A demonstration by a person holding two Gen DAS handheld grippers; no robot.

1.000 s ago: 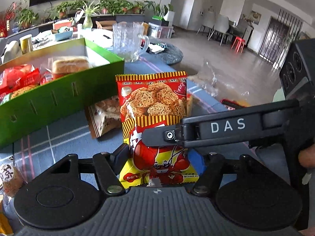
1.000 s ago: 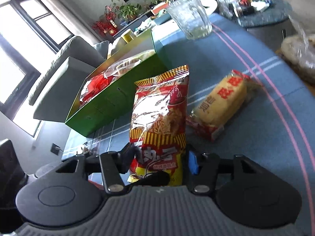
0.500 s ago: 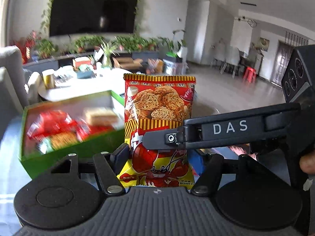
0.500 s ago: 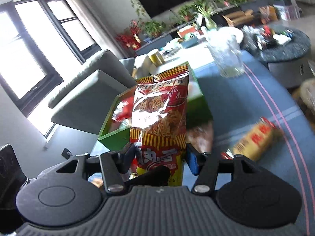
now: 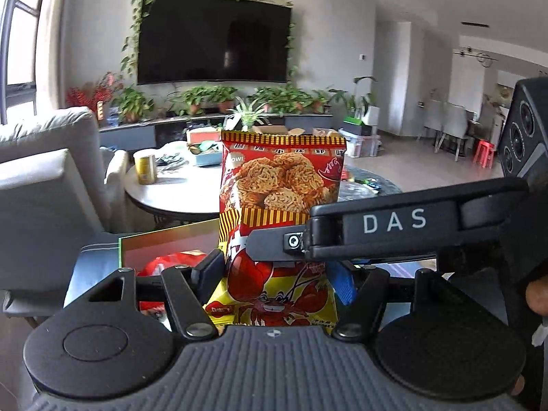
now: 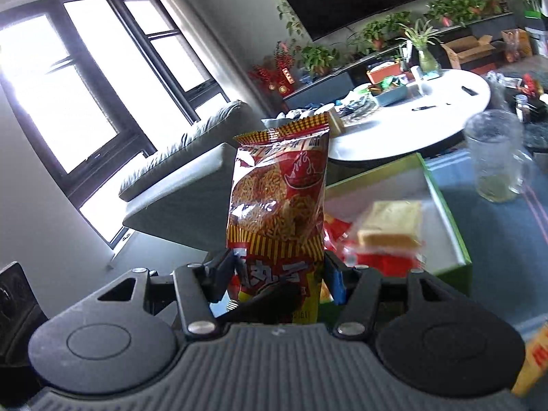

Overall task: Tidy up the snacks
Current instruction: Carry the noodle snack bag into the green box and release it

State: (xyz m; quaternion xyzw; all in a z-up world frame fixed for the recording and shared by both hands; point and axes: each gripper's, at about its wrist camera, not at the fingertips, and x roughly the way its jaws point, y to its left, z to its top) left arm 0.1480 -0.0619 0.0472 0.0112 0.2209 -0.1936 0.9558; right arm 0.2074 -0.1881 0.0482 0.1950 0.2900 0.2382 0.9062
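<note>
So both grippers, left gripper point(image 5: 279, 274) and right gripper point(image 6: 279, 274), are clamped on one upright noodle-snack bag point(image 5: 281, 185), above the green box point(image 6: 448, 226).

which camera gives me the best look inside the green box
The right wrist view: the green box shows its open inside, with a wrapped bread and red packets. The left wrist view shows only a corner behind the snack bag.

**Both grippers clamped, held up side by side**

Left gripper point(image 5: 277, 274) points slightly downward, jaws pinching a snack bag point(image 5: 281, 185) at its lower sides. Right gripper point(image 6: 279, 281) crosses in front of it, jaws tight on the same bag's bottom. A fingertip point(image 5: 537, 296) shows at the right edge.
</note>
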